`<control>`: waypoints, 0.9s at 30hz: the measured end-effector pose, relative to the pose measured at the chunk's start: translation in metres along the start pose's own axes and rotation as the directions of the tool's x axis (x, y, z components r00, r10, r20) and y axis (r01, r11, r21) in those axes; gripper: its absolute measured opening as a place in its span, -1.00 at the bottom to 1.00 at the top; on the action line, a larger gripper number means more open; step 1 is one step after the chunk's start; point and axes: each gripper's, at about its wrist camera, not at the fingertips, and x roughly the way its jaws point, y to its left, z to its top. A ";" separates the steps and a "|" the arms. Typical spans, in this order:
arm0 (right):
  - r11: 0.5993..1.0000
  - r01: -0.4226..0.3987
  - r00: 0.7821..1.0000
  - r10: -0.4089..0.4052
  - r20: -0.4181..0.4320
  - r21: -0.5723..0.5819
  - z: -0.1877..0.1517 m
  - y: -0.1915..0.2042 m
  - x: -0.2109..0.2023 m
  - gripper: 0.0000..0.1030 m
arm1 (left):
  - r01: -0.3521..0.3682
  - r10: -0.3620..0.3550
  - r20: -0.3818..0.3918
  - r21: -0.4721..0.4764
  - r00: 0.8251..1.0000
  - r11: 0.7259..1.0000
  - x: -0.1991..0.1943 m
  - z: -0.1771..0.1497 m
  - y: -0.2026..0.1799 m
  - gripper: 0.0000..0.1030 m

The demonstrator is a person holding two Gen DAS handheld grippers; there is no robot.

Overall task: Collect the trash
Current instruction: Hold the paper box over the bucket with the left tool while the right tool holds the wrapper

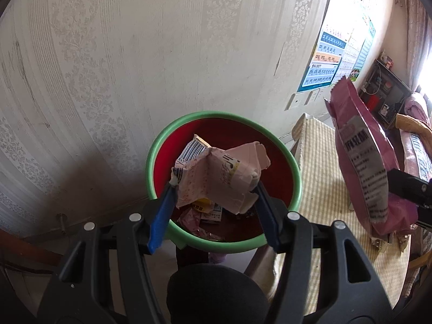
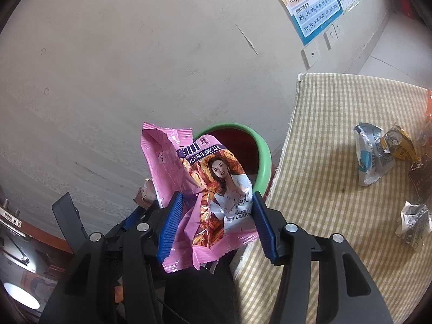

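The left tongs (image 1: 213, 189) pinch a crumpled pale carton (image 1: 218, 178) directly over the green-rimmed bin (image 1: 295, 167), placed so it should fall inside. The right tongs (image 2: 216, 210) pinch a pink snack bag (image 2: 199, 186) beside the bin, seemingly next. More wrappers (image 2: 378, 154) lie on the checked desk (image 2: 324, 135).

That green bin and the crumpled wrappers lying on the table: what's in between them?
Only bare checked tablecloth, running from the green bin at its edge to the crumpled wrappers; nothing else lies there. The right wrist view shows it.
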 end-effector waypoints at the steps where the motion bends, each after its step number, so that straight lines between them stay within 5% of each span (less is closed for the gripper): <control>1: 1.000 -0.006 1.000 0.006 -0.001 0.009 0.002 0.000 0.004 -0.01 | -0.001 0.001 -0.001 -0.002 1.000 1.000 0.002 0.001 0.002 0.09; 15: 0.997 0.057 0.994 -0.053 -0.092 0.051 0.017 0.004 0.045 -0.01 | -0.021 0.020 -0.037 -0.017 0.999 1.000 0.026 0.012 0.010 0.09; 27: 0.997 0.067 0.994 -0.064 -0.091 0.034 0.020 0.006 0.055 0.00 | -0.029 0.027 -0.061 -0.026 0.998 0.999 0.037 0.014 0.016 0.10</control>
